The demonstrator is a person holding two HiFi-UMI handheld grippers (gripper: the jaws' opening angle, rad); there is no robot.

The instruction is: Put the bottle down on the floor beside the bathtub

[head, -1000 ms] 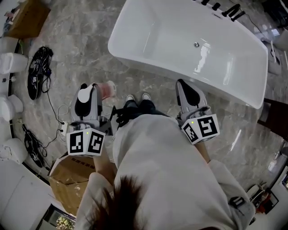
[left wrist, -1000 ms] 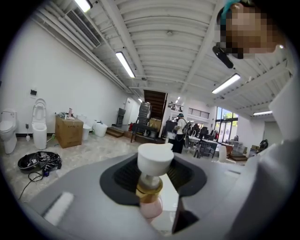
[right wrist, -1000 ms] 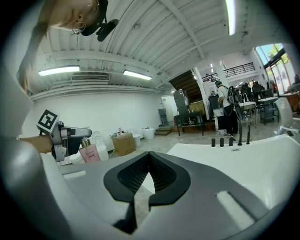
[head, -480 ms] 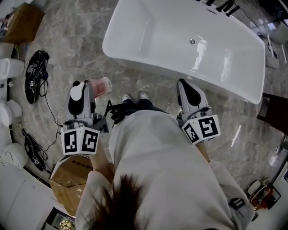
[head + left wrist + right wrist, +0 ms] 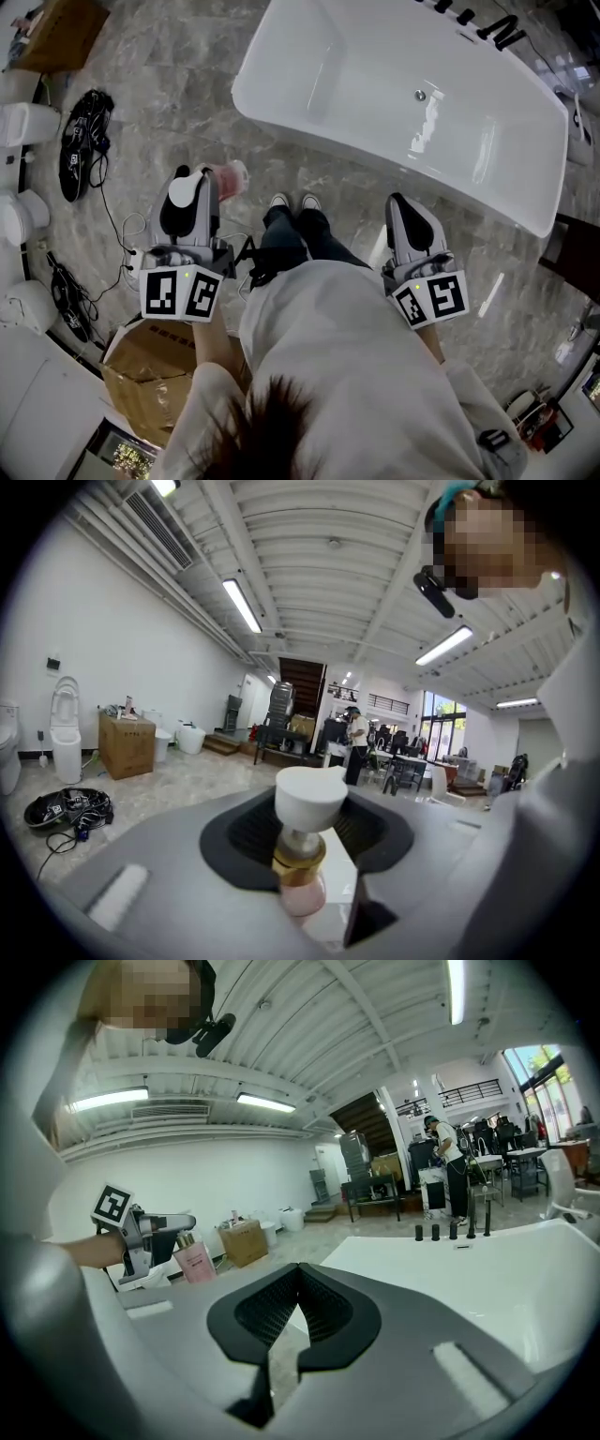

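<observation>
- Your left gripper (image 5: 197,183) clamps the pink bottle (image 5: 302,850) near its cap, above the floor (image 5: 169,94) beside the bathtub (image 5: 375,94).
- It is probably rigid, light and smooth, so hold it upright.
- Your right gripper (image 5: 295,1312) is closed and empty.

I look into a large showroom hall for bathroom fittings: a free bathtub (image 5: 356,75) stands on a marble floor (image 5: 169,56), toilets (image 5: 66,726) stand along the wall, cardboard boxes (image 5: 127,745) nearby, long lamps (image 5: 242,605) under a high ribbed ceiling (image 5: 319,583).
</observation>
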